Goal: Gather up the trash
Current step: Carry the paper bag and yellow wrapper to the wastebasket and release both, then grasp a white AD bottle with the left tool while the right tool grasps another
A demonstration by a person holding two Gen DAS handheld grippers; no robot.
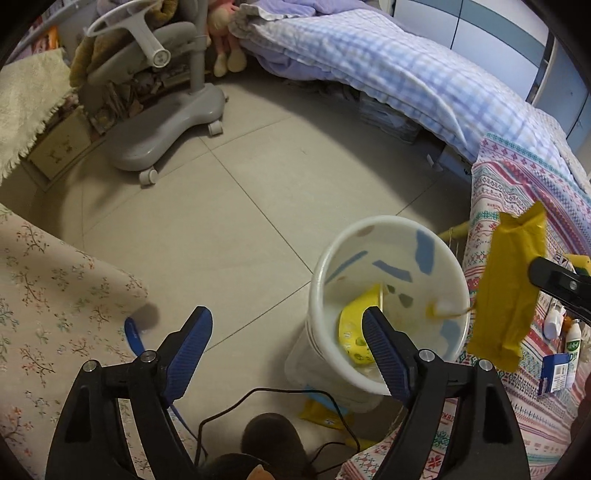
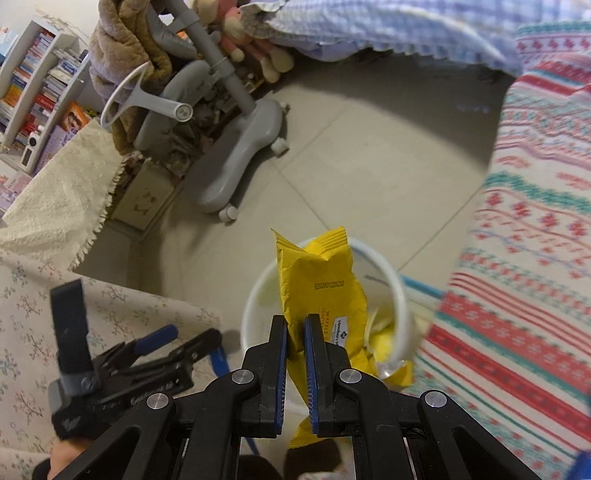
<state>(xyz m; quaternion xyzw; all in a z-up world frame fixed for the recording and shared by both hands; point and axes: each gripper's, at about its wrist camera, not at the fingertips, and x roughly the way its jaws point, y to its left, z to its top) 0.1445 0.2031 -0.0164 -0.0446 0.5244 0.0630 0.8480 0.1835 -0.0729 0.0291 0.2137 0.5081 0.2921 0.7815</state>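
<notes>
- Gripping a yellow snack wrapper (image 2: 319, 291) between blue-padded jaws, our right gripper (image 2: 295, 332) is clenched on its lower half, and the crimped top of the packet stands up above the fingertips.
- We see the wrapper hanging over the mouth of the white bin (image 2: 400, 295), its upper end overlapping the far rim in the right wrist view.
- In the left wrist view the same wrapper (image 1: 511, 291) shows at the right edge, held by the right gripper's black finger (image 1: 554, 282), beside and above the bin's rim.
- Our left gripper (image 1: 288, 321) stands released, jaws spread wide with nothing between them; bare floor and the near side of the bin show in the gap.
- Its right blue pad (image 1: 384, 354) overlaps the bin's near rim in the picture; whether it touches we cannot tell.
- The bin (image 1: 321, 266) stands upright on the tiled floor (image 1: 221, 221), white inside with blue patches, and already holds another yellow packet (image 1: 356, 328) at the bottom plus a small white scrap (image 1: 441, 308).
- A flattened yellow pack (image 1: 321, 411) lies on the floor at the bin's foot.
- Left of the bin we have a floral cloth (image 1: 48, 295); to the right, a striped patterned cover (image 1: 517, 184) carrying a blue box (image 1: 557, 373) and small bottles (image 1: 572, 338).
- Farther off stand a grey wheeled chair base (image 1: 166, 122), a checked blue quilt (image 1: 369, 62) and a plush doll (image 1: 221, 33).
</notes>
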